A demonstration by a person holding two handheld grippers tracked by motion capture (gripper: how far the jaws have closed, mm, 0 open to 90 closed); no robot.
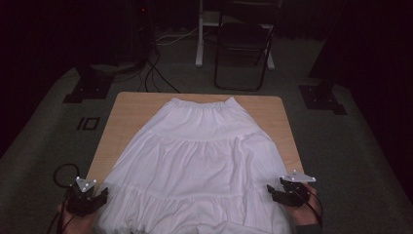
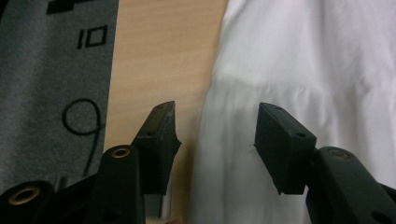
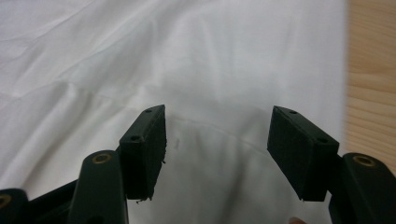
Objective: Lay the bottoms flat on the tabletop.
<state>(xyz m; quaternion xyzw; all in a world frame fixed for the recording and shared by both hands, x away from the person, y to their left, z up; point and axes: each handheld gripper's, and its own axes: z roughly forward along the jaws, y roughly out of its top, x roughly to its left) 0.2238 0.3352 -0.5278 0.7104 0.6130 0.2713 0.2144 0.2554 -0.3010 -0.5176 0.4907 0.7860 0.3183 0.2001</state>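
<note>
A white tiered skirt lies spread flat on the wooden table, waistband at the far end and hem hanging over the near edge. My left gripper is at the skirt's near left edge, open. In the left gripper view one jaw hangs over bare wood and the other over the white cloth, with nothing pinched. My right gripper is at the skirt's near right edge, also open. In the right gripper view both jaws hover over the cloth, with table wood at the right.
Grey carpet surrounds the table. A black folding chair and a white stand post are beyond the far edge, with cables on the floor. Dark base plates flank the table. A cable loop lies near my left hand.
</note>
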